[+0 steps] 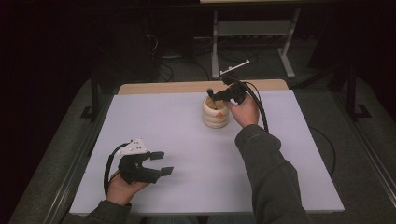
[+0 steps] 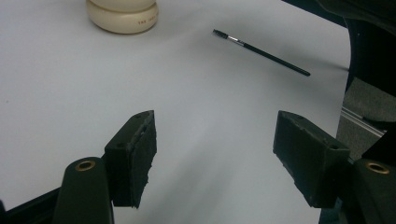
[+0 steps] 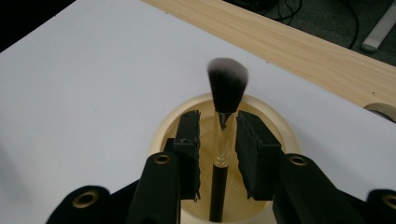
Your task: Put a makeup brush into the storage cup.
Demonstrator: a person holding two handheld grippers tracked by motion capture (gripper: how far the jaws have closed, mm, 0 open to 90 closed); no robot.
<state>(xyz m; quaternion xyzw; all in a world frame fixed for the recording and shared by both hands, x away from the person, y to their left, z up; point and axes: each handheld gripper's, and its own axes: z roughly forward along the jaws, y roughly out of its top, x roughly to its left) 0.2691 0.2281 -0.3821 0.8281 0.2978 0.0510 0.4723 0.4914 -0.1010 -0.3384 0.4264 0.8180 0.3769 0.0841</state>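
Note:
A cream ribbed cup [image 1: 215, 116] stands on the white table near its far edge. A makeup brush [image 3: 227, 84] with a dark, grey-tipped head and a clear-and-black handle stands upright in the cup [image 3: 280, 133]. My right gripper [image 3: 217, 116] hovers over the cup's mouth with the handle between its pads, a narrow gap on each side. In the high view the right gripper [image 1: 214, 96] sits just above the cup. My left gripper [image 1: 161, 162] rests open near the front left, nothing between its fingers. The left gripper [image 2: 215, 116] faces the cup [image 2: 122, 16].
A thin black brush [image 2: 261, 52] lies on the white table [image 1: 177, 135] to the right of the cup. A wooden strip [image 3: 289, 46] runs along the far edge, with a tape roll [image 3: 384, 110] on it. A grey metal frame [image 1: 252, 32] stands on the floor beyond.

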